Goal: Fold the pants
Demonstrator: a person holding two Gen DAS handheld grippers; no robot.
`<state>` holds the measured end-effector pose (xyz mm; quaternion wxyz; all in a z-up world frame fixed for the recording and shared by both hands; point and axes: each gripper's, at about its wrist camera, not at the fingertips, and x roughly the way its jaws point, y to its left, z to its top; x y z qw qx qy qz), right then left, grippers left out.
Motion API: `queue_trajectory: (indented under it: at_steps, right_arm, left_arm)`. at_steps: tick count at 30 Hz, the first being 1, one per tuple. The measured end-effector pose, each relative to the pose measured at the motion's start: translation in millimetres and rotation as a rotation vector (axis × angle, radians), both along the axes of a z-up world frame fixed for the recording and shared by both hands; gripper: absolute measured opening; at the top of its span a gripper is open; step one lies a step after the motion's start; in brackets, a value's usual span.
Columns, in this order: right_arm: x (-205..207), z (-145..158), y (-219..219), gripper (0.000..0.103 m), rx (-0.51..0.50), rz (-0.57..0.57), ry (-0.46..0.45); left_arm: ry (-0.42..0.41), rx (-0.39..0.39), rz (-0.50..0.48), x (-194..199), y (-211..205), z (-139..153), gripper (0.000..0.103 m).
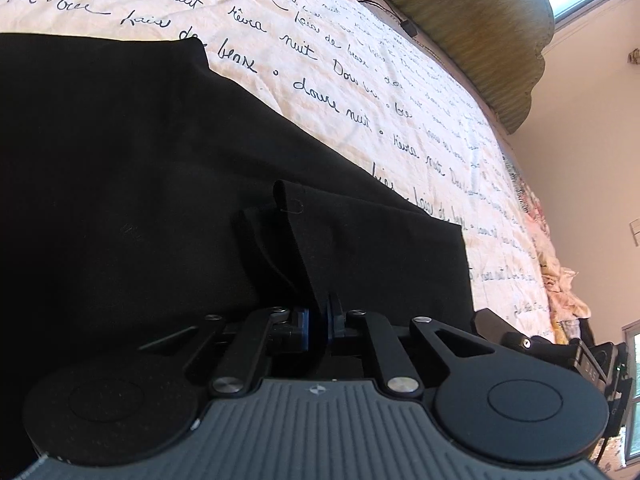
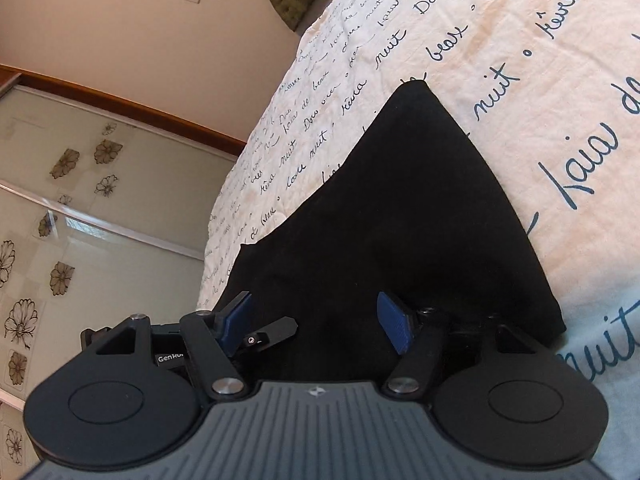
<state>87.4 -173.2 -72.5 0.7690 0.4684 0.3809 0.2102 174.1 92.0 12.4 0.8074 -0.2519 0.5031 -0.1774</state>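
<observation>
While left fingers pinch pants, right gripper agape

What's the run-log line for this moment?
left gripper: pinching pants fold | right gripper: open over pants | surface: bedspread

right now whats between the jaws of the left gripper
A raised fold of the black pants runs down between the blue pads of the left gripper, whose jaws stand nearly shut on it. The left wrist view shows this.
</observation>
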Motion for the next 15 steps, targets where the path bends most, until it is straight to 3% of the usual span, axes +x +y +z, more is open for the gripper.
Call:
queue_trajectory:
  at_steps: [3, 5, 8, 10, 12, 13, 15]
  right_arm:
    - [2, 6, 3, 0.068, -0.021, -0.013, 0.032]
    - [2, 12, 9, 0.072, -0.050, -0.022, 0.047]
    - [3, 26, 28, 0.077, -0.102, 0.004, 0.023]
    - [5, 38, 52, 0.077, -0.146, 0.070, -0.025]
    - [4, 52, 86, 0.077, -0.238, 0.158, -0.106]
    - [2, 59, 107, 0.077, -0.309, 0.211, -0.162]
    - [-6, 72, 160, 0.077, -0.489, 0.339, -0.293]
  left_arm:
    - [-0.007, -0.010, 0.005, -9, 16, 3, 0.019]
    - [-0.024, -0.013, 0.017, -20, 33, 9, 0.029]
    - [-0.085, 0.019, 0.095, -52, 79, 27, 0.029]
    - [-0.142, 0.049, 0.192, -83, 121, 41, 0.030]
    - [-0.185, 0.072, 0.312, -118, 163, 52, 0.040]
    - [-0.195, 0.084, 0.374, -134, 182, 56, 0.046]
    - [-0.210, 0.115, 0.506, -172, 218, 62, 0.049]
